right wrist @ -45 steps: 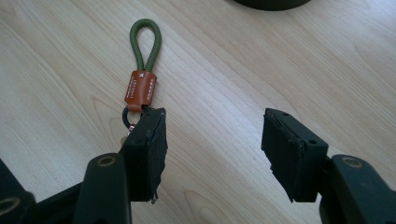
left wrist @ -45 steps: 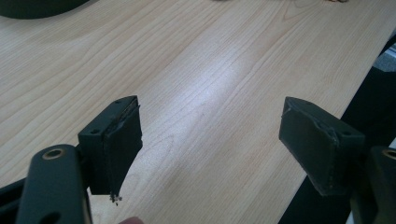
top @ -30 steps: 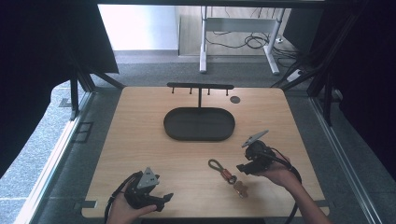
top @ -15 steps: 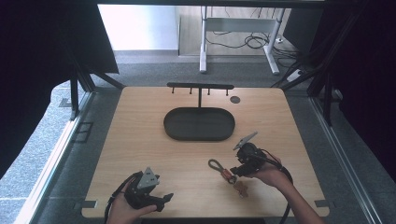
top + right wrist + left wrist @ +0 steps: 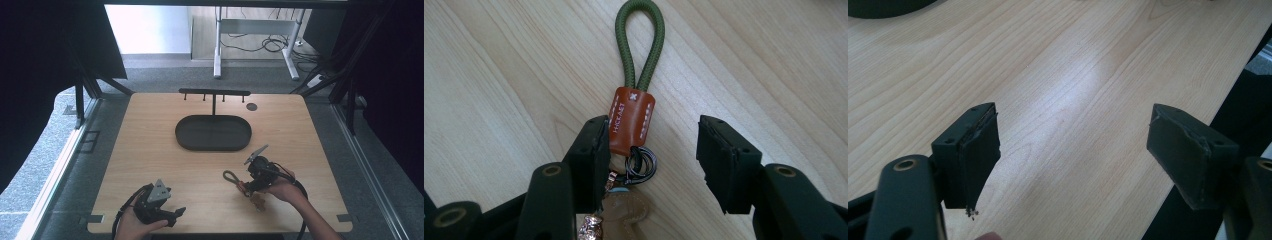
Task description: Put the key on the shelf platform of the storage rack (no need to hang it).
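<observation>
A keychain lies on the wooden table (image 5: 150, 150) at the front right. It has a green cord loop (image 5: 639, 45), an orange-brown leather tab (image 5: 631, 120), dark metal rings (image 5: 642, 162) and a brown charm (image 5: 624, 207). My right gripper (image 5: 651, 140) is open and low over it, its jaws on either side of the tab and rings, and the left jaw touches the tab's edge. In the high view the keychain (image 5: 231, 176) sits just left of the right gripper (image 5: 246, 186). My left gripper (image 5: 1073, 135) is open over bare wood near the front edge (image 5: 176, 216).
A dark oval tray (image 5: 212, 132) lies at the table's middle, with a black hook rack (image 5: 215, 92) behind it and a small dark disc (image 5: 251, 106) at the back right. The tray's edge (image 5: 878, 6) also shows at the upper left of the left gripper view.
My right gripper has moved left and down from beside the keychain until its open jaws are around the tab. The left gripper has stayed put.
</observation>
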A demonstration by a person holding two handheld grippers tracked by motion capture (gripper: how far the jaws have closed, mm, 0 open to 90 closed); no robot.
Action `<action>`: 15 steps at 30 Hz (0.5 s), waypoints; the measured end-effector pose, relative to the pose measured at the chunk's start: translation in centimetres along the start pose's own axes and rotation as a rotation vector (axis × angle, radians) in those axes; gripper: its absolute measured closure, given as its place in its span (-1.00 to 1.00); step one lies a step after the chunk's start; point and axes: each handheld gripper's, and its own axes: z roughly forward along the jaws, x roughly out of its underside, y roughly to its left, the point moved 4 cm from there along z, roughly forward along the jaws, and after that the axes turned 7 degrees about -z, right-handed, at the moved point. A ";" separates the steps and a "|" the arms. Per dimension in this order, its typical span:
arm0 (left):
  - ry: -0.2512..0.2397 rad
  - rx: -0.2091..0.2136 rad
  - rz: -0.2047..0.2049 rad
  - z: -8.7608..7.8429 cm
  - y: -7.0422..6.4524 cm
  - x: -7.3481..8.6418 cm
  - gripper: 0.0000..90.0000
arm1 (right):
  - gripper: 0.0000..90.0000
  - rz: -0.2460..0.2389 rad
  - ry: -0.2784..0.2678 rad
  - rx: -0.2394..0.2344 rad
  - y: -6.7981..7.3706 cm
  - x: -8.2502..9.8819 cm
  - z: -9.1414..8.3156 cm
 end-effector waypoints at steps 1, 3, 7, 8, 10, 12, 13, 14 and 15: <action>0.000 0.000 0.000 0.0 0.0 0.0 -0.52 | 0.06 -0.003 0.005 0.000 0.0 0.0 0.2; 0.001 0.000 0.000 0.0 0.0 0.0 -0.52 | 0.06 0.001 0.008 -0.004 0.0 0.0 0.4; 0.000 0.001 0.000 0.0 0.0 0.0 -0.52 | 0.06 -0.002 0.014 -0.007 0.2 0.0 0.7; 0.000 0.000 0.000 0.0 0.0 0.0 -0.52 | 0.06 -0.002 0.016 -0.008 0.2 0.0 0.7; 0.000 0.001 -0.001 0.0 0.0 0.0 -0.52 | 0.06 -0.006 0.017 -0.012 0.3 -0.1 0.8; 0.000 0.001 -0.001 0.0 0.0 0.0 -0.52 | 0.06 -0.012 0.015 -0.010 0.4 -0.1 0.9; 0.000 0.001 -0.001 0.0 0.0 0.0 -0.52 | 0.06 -0.013 0.015 -0.011 0.4 -0.2 0.9; 0.000 -0.001 -0.001 0.0 0.0 0.0 -0.52 | 0.06 -0.012 0.017 -0.011 0.5 -0.2 0.9; 0.000 -0.001 -0.001 0.0 0.0 0.0 -0.52 | 0.06 -0.010 0.019 -0.012 0.5 -0.2 1.0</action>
